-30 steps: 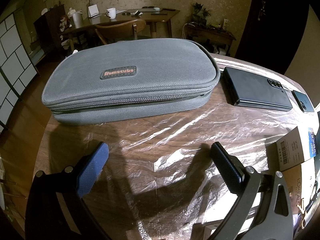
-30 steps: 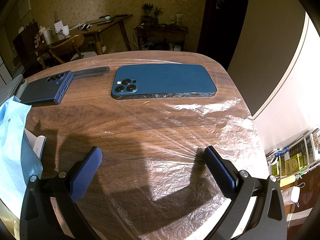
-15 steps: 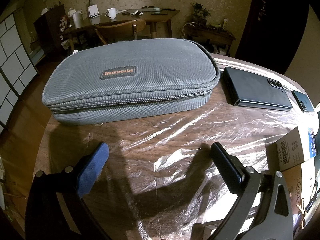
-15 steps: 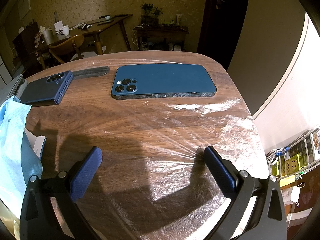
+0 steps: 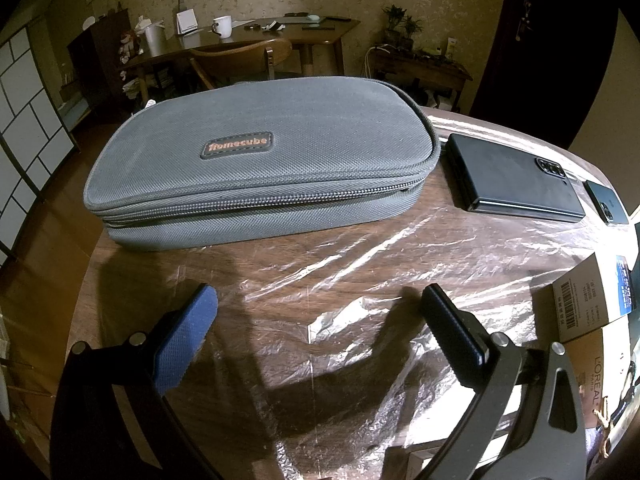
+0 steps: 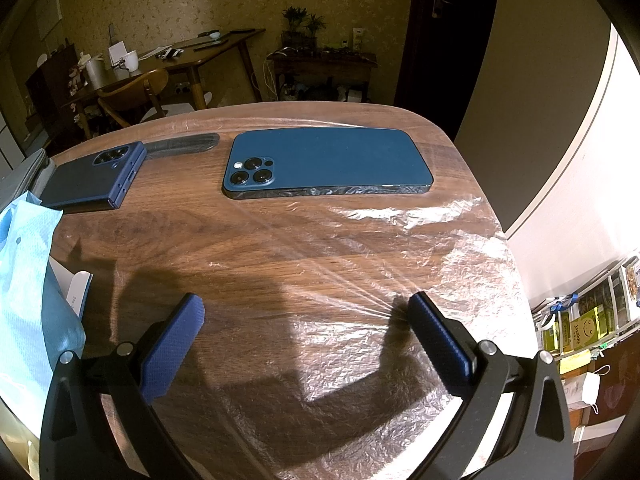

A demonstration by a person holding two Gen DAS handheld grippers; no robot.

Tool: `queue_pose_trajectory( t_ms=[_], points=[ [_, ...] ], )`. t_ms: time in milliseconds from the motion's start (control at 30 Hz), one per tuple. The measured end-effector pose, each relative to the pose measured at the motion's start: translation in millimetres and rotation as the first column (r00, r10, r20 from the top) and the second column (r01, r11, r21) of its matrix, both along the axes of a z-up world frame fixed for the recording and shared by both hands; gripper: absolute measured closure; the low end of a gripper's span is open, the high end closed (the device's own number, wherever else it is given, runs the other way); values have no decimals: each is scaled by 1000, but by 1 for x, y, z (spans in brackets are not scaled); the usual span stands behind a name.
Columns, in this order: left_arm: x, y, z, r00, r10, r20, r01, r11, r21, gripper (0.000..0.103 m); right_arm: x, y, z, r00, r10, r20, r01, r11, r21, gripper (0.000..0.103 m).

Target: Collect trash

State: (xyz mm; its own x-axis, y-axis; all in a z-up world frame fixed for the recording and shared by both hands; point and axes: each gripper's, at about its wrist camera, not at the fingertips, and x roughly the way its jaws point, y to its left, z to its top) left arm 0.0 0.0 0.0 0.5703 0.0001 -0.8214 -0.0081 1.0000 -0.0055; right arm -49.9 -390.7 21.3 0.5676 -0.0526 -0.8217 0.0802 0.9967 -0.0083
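Two pairs of tongs, left tongs (image 5: 316,304) and right tongs (image 6: 304,312), hang spread and empty over the wooden tabletop (image 6: 168,232). Thin crinkled clear plastic film (image 6: 400,280) lies flat beneath them: weightless, limp, slippery. Pinching a raised wrinkle near its edge looks best.

Glossy crinkled plastic film (image 5: 360,280) covers wood table (image 6: 280,232); pouch (image 5: 260,160) seemingly woven cloth.

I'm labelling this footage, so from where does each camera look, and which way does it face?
Left wrist: on the left gripper, open over the table, facing the grey pouch; both fingers show.
Right wrist: on the right gripper, open, facing the blue phone; both fingers show.
Shared: the plastic film, the folding phone, and the room's far desk.
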Motion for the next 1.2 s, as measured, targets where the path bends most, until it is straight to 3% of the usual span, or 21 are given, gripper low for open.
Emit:
queue_pose_trajectory(
  t_ms=[400, 500, 567, 633, 733, 833, 900, 1000, 1067, 1200],
  points=[
    [0, 0, -1, 1000, -1, 0, 1, 1000, 0, 1, 2, -1, 3, 1000, 1, 0, -1, 1000, -1, 4],
    [0, 2, 3, 999, -31, -23, 31, 999, -9, 1, 3, -5, 6, 999, 1, -39, 0, 1000, 13, 4],
    [-11, 8, 27, 998, -49, 39, 51, 998, -41, 1, 1, -17, 17, 999, -19, -32, 22, 997, 76, 4],
    [-27, 6, 54, 985, -108, 134, 114, 993, -40, 1, -7, -30, 31, 999, -35, -5, 35, 978, 208, 4],
    [-61, -11, 98, 930, -265, 253, 283, 958, -37, 1, -20, -40, 45, 1000, -23, -12, 26, 915, 402, 4],
    [-99, -50, 123, 831, -482, 277, 508, 861, -24, 1, -27, -18, 57, 998, 67, -23, -47, 871, 490, 4],
    [-126, -86, 125, 743, -615, 263, 627, 778, 48, 1, -25, 4, 61, 992, 120, -41, -88, 879, 469, 4],
    [-155, -131, 112, 641, -741, 200, 732, 669, 130, 1, -24, 29, 55, 983, 169, -68, -119, 878, 464, 4],
    [-161, -153, 98, 611, -776, 157, 759, 631, 161, 1, -29, 38, 48, 981, 172, -94, -105, 867, 487, 4],
    [-164, -178, 81, 576, -812, 92, 801, 583, 133, 1, -23, 51, 38, 975, 172, -145, -66, 836, 545, 4]
  ],
)
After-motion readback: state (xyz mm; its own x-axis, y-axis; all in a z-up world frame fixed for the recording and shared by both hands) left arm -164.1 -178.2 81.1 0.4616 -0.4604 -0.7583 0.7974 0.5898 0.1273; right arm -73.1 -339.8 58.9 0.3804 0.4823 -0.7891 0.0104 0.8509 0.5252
